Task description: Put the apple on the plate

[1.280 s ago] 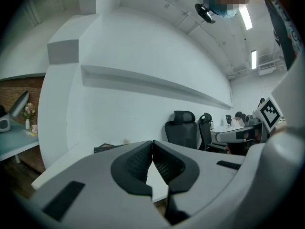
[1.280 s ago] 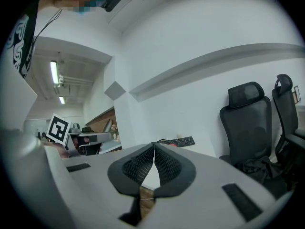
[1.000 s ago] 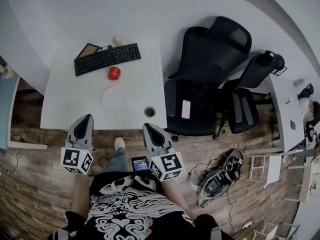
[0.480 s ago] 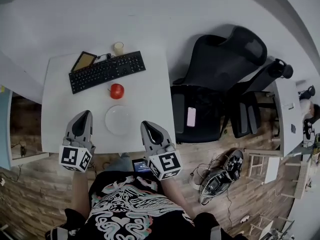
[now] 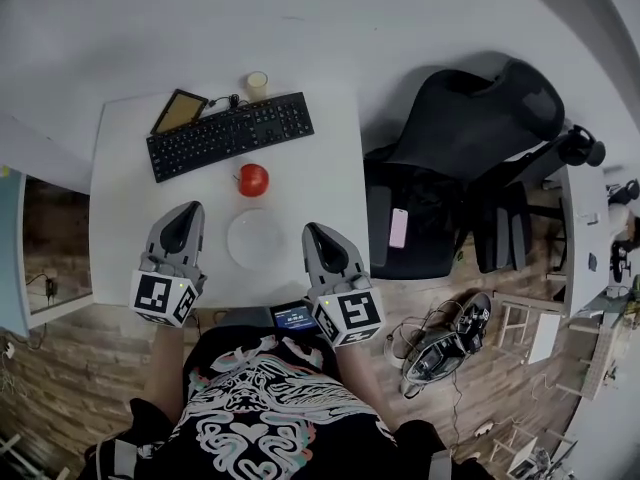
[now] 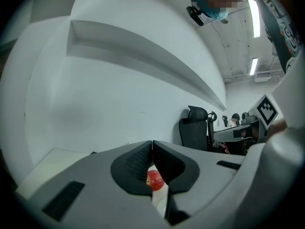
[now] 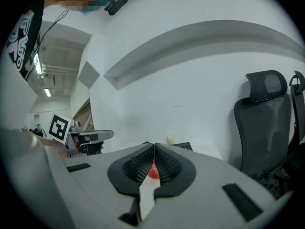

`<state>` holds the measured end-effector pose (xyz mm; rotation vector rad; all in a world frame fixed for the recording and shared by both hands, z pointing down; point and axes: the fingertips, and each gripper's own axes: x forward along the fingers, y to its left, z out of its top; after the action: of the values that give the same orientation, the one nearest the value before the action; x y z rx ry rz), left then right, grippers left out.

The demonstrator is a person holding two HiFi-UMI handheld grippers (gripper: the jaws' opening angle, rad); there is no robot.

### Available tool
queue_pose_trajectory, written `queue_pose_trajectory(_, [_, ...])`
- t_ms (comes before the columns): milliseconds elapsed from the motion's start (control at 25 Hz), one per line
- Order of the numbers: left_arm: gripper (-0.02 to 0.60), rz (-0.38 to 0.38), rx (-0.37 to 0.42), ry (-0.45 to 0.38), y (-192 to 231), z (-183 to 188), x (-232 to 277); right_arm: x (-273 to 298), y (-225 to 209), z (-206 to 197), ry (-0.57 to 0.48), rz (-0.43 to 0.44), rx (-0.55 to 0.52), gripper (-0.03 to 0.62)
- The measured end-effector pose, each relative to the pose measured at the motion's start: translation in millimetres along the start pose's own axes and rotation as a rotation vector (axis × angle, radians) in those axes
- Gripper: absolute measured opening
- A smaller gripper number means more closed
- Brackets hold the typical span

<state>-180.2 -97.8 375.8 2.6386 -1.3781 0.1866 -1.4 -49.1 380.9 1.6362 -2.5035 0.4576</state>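
Note:
A red apple (image 5: 253, 179) lies on the white table (image 5: 120, 218), just beyond a white plate (image 5: 256, 238) and in front of a black keyboard (image 5: 230, 135). My left gripper (image 5: 183, 218) hovers over the table's near edge, left of the plate, its jaws shut and empty. To the plate's right my right gripper (image 5: 321, 240) is likewise shut with nothing in it. In the left gripper view the apple (image 6: 154, 180) shows through the gap below the closed tips (image 6: 152, 142). The right gripper view also catches the apple (image 7: 153, 171) below its tips (image 7: 154, 144).
A phone or tablet (image 5: 179, 111) and a small cup (image 5: 257, 84) sit at the table's far edge. Black office chairs (image 5: 450, 168) stand right of the table, one with a phone on its seat. Cables and gear (image 5: 440, 353) lie on the wooden floor.
Both grippers have come forward from over the floor to the table's near edge, either side of the plate. Their jaws stayed shut.

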Motion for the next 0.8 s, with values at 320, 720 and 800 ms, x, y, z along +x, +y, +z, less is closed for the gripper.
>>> queue_pose_trajectory(320, [0.017, 0.005, -0.005, -0.003, -5.3, -0.6, 9.2, -3.7, -8.5, -3.3, 0.014, 0.007, 0.001, 0.029])
queue_pose_trajectory(720, [0.017, 0.045, -0.073, 0.047, -7.5, -20.5, 4.4, -4.1, -13.0, -16.5, 0.057, 0.08, -0.007, 0.029])
queue_pose_trajectory(800, [0.017, 0.032, -0.098, 0.078, -7.6, -30.7, 8.1, -2.5, -15.8, -19.4, 0.067, 0.082, -0.009, 0.029])
